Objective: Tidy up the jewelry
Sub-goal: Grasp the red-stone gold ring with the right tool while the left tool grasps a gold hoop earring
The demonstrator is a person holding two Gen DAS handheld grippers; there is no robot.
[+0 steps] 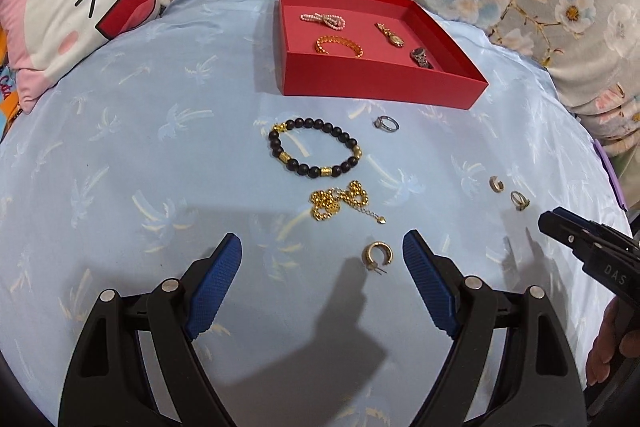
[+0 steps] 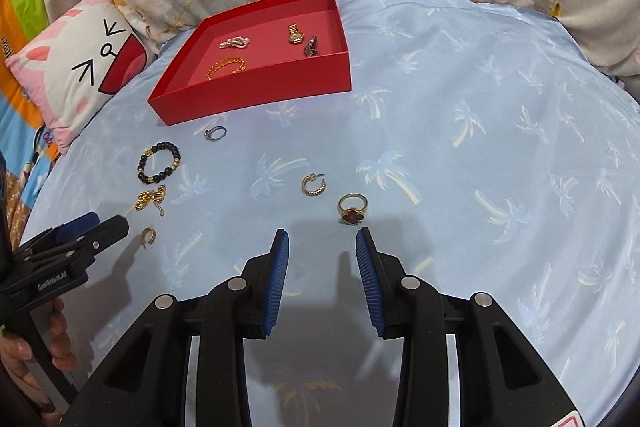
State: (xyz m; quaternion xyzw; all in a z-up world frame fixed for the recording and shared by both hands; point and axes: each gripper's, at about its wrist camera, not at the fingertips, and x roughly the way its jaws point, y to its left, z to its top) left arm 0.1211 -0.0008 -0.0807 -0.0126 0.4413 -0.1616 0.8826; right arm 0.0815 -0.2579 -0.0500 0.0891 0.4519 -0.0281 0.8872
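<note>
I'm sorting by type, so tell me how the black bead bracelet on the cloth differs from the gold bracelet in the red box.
The black bead bracelet is made of round dark beads with a few gold spacers; the gold bracelet is gold all over. The black bead bracelet forms a closed loop; the gold bracelet shows as an open arc. The first lies on the blue cloth, not yet put away; the second already sits inside the red box. Both lie flat.

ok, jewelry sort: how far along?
Done: four pieces lie in the red cardboard tray. In hand: nothing; the left gripper is open near a gold hoop earring, and the right gripper is open near a gold ring with a red clover stone. Left: six pieces on the blue cloth, including a black-and-gold bead bracelet.
</note>
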